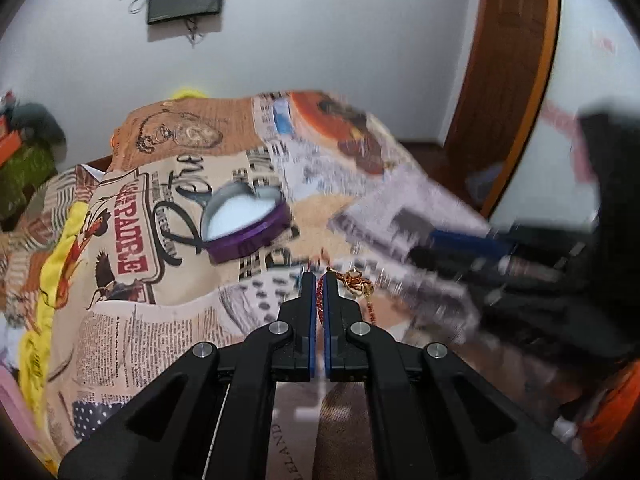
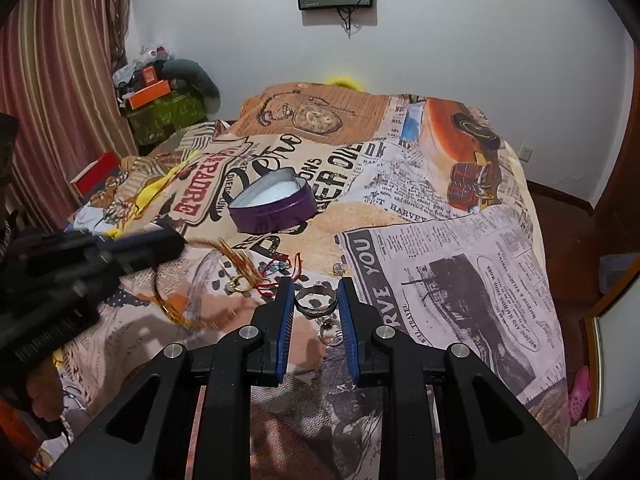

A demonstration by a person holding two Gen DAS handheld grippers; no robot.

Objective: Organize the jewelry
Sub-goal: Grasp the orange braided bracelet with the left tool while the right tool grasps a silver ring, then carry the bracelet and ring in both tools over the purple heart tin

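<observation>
the heart tin [image 2: 272, 206] sits open on the bedspread [image 2: 460, 264], and its white inside looks bare in both views, so by my judgement nothing has been put away yet. both tools are loaded, though. the left gripper [image 1: 319, 280] is clenched on a red beaded chain [image 1: 320, 300], whose gold clasp [image 1: 354, 280] hangs just to the side of the pads. the right gripper [image 2: 316, 288] grasps a silver ring [image 2: 316, 300] between its blue pads, lifted clear of the cloth as far as i can tell. the tin lies ahead of both, well apart from the tips.

still left on the bedspread: a gold ring [image 2: 239, 283], a red cord with beads [image 2: 280, 268], a small stud [image 2: 338, 268] and another ring [image 2: 330, 330] under the right gripper. so the sorting is at its start: two pieces are in hand, and the loose ones wait.
</observation>
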